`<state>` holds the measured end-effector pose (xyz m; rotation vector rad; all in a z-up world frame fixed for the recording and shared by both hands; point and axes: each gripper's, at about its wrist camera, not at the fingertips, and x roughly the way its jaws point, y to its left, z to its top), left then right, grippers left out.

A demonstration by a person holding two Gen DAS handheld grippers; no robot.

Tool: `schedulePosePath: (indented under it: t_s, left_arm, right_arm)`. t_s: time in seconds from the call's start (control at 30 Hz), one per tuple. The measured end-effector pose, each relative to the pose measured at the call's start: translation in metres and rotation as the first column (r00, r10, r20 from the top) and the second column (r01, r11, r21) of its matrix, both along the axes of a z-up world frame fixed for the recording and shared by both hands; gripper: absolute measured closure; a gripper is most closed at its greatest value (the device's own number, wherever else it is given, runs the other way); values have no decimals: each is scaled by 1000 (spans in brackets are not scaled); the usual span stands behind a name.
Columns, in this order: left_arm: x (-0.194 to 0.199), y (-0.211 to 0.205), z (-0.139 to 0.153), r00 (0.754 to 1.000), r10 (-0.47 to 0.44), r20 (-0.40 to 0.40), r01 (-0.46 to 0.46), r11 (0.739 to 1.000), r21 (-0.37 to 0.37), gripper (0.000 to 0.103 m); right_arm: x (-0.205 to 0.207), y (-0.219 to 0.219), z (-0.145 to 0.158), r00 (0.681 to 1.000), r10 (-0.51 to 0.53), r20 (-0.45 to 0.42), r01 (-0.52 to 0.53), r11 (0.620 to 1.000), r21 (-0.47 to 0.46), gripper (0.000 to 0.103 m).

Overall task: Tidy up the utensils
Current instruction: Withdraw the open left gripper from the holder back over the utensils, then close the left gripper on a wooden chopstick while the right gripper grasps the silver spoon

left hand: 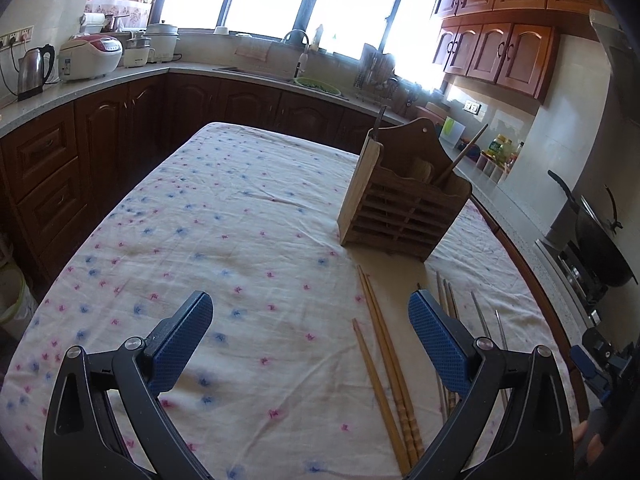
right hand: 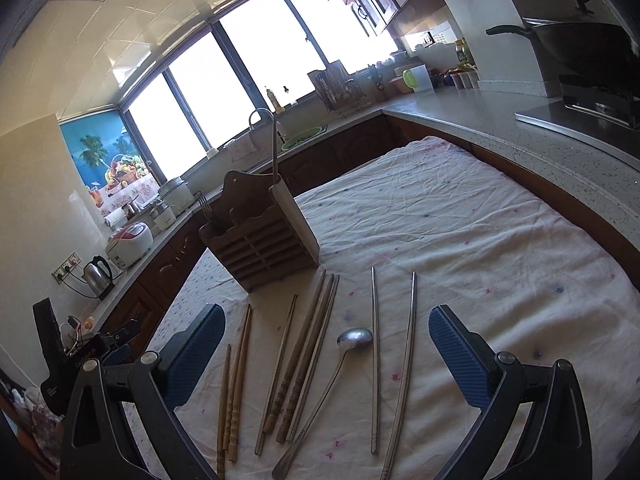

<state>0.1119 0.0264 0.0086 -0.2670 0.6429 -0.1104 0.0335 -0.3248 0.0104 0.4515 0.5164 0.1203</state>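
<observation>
Right wrist view looks down on a cloth-covered surface where the utensils lie in a row just in front of a slatted wooden holder. Nearest the holder's front are the wooden chopsticks; a lighter bamboo set lies to their left, a metal spoon and two metal chopsticks to their right. A fork stands in the holder. The right gripper hovers over the row, its fingers wide apart and holding nothing. In the left wrist view, the left gripper hangs in front of the holder, fingers likewise spread and empty.
</observation>
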Motion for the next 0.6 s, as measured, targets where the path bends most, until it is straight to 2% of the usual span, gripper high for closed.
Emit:
schedulePosePath:
  t_s: [0.43, 0.53, 0.6]
  left_arm:
    - [11, -19, -19, 994, -59, -93, 63, 997, 39, 3]
    - [16, -27, -25, 989, -86, -123, 92, 995, 45, 9]
    - [22, -33, -31, 982, -106, -155, 115, 992, 54, 17]
  right_arm:
    - [11, 14, -18, 996, 57, -70, -57, 998, 8, 2]
    - [18, 18, -24, 991, 81, -105, -80, 997, 18, 15]
    - [23, 22, -30, 985, 98, -139, -96, 995, 21, 26]
